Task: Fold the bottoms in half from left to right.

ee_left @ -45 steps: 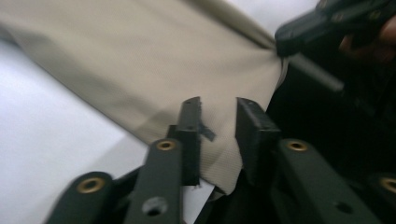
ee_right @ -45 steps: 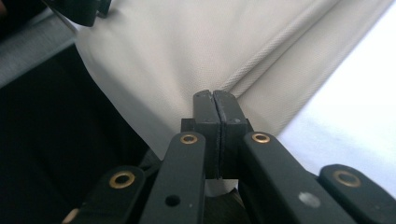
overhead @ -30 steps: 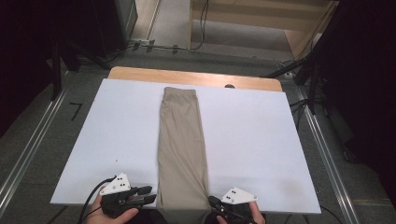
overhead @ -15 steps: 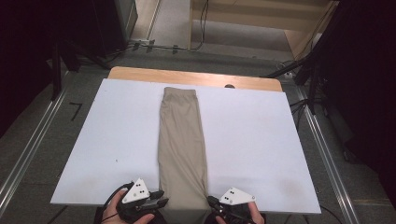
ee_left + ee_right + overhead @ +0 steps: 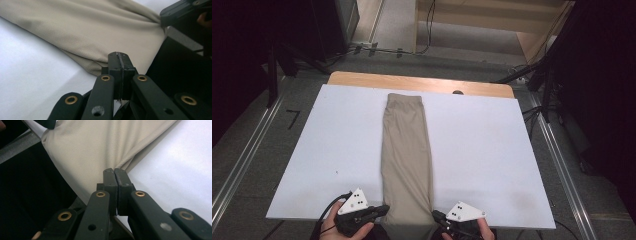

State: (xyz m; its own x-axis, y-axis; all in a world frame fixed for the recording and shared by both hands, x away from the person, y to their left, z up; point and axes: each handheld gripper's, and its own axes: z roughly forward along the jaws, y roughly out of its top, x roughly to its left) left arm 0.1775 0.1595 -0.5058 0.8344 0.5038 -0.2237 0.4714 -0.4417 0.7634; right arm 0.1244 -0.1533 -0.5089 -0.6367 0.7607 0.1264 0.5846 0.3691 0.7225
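1. Nearest the person, the left hand-held gripper (image 5: 379, 210) is seen at the near left corner of the folded beige garment (image 5: 406, 160). Its jaws have just been closing and now stand fully together; in the left gripper view the left hand-held gripper (image 5: 120, 55) is set against the folded hem, though whether cloth is actually pinched between the pads cannot be told.
2. The right hand-held gripper (image 5: 438, 216) is placed at the near right corner. In the right gripper view the right hand-held gripper (image 5: 115, 171) is clamped on the fabric, and creases are seen fanning out from the jaw tips, which suggests that the cloth is drawn taut there.
3. The two corners are judged to be taken together so that the near end can be lifted evenly and carried over in a fold.
4. The garment is laid as a long narrow strip down the middle of the white counter (image 5: 492, 150), its near end overhanging the front edge and its far end lying close to the far edge.
5. Beyond the white sheet, a wooden edge (image 5: 362, 79) is exposed.
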